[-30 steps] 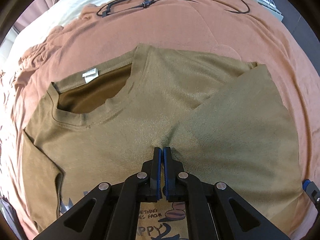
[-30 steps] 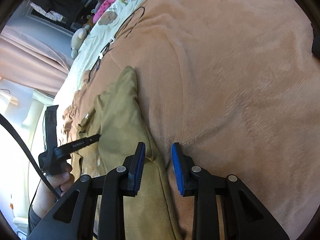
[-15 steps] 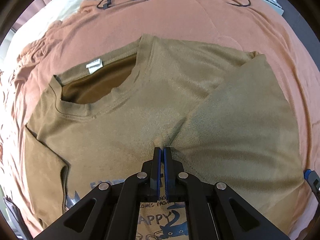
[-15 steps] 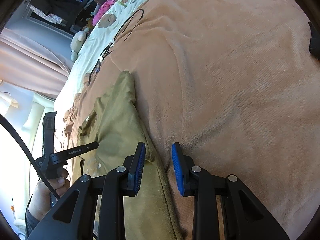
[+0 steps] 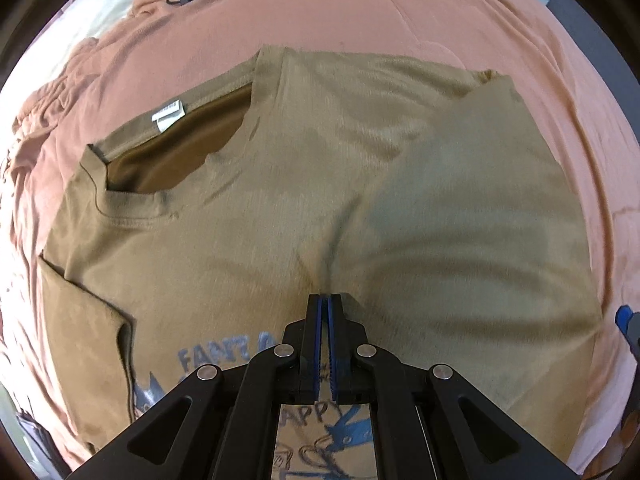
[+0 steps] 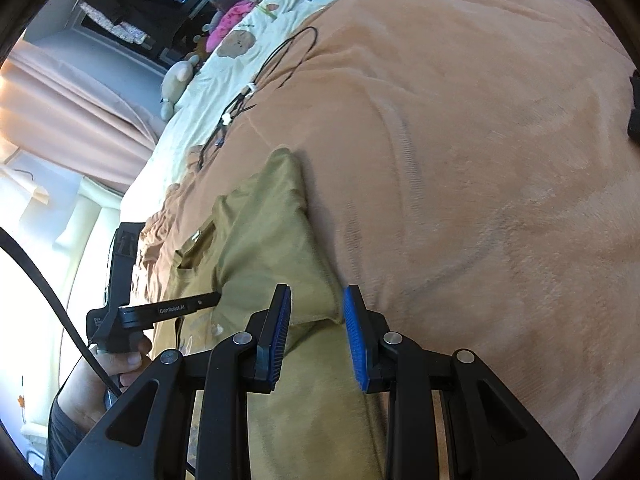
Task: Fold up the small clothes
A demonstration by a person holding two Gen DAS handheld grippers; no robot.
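With right side panel already lapped over shirt (image 5: 248, 248) on blanket (image 5: 400, 12), left gripper (image 5: 325, 300) pinches flap edge at shirt midline; right gripper (image 6: 316, 312) parted, empty, straddling outer fold edge, long axis running ahead toward collar.

Both views are round fisheye pictures with a black vignette ring and strong bending toward the rim. The left wrist view is evenly and softly lit; the olive-brown cotton T-shirt (image 5: 280, 184) shows slight motion smear in its weave and printed lettering, while the black left gripper with blue pads (image 5: 324, 312) stays crisp. Dark shade fills the open neck. In the right wrist view, hard daylight from the left edge burns the window area (image 6: 24, 292) to white. The peach plush blanket (image 6: 480, 168) is bright, and the black right gripper with blue pads (image 6: 316, 320) is sharp, its underside dark.
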